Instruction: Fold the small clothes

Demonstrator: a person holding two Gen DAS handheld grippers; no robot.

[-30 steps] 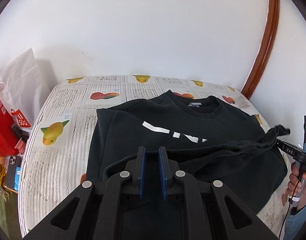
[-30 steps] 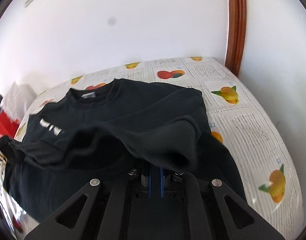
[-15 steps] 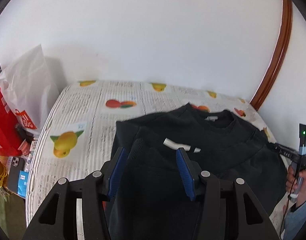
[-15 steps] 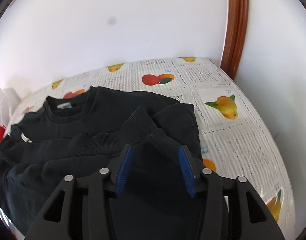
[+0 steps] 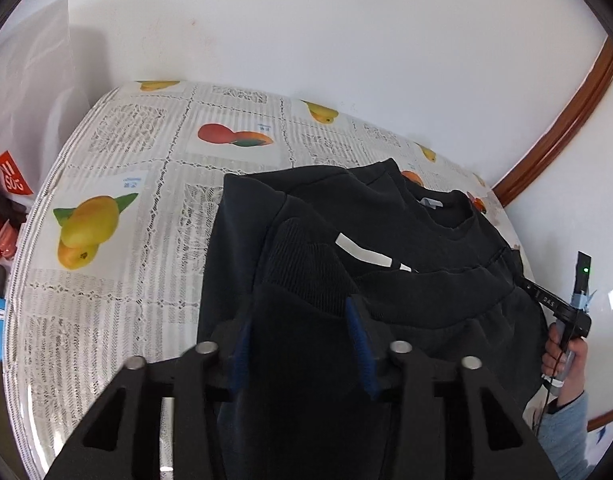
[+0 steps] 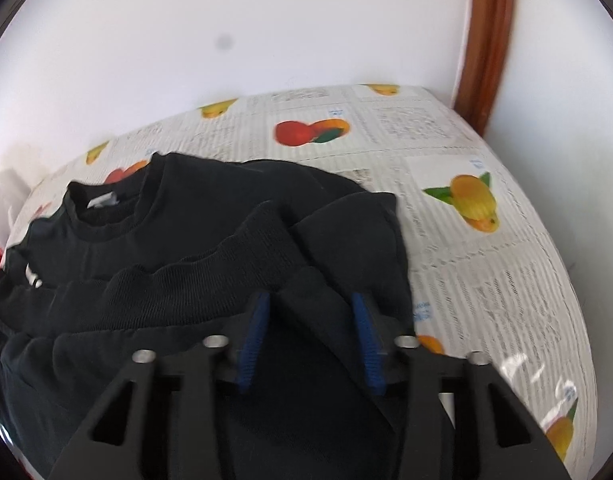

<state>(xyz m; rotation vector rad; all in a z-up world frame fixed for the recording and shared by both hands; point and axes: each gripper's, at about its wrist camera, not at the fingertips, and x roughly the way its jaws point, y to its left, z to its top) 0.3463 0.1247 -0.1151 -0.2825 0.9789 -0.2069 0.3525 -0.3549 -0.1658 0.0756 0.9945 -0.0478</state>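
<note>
Sweatshirt: we found the black sweatshirt (image 5: 390, 240) lying on the counter (image 5: 118, 280), hem doubled up toward the chest, collar toward the wall.
Left claw: the left claw (image 5: 302, 332) was closing, jaws narrow; dark cloth lay between the blue pads (image 5: 360, 344), which did not press it as far as we could see.
Right claw: the right claw (image 6: 310, 336) was closing too, jaws narrow, over the folded sleeve; a fold of cloth lay between the pads, unpinched.
Edges: we noted the garment's right side running near the counter's right edge, where a hand (image 5: 562, 356) gripped the handle.
Open room: we saw bare fruit-print cloth left of and beyond the sweatshirt; a white bag (image 5: 30, 92) bordered the left.
</note>
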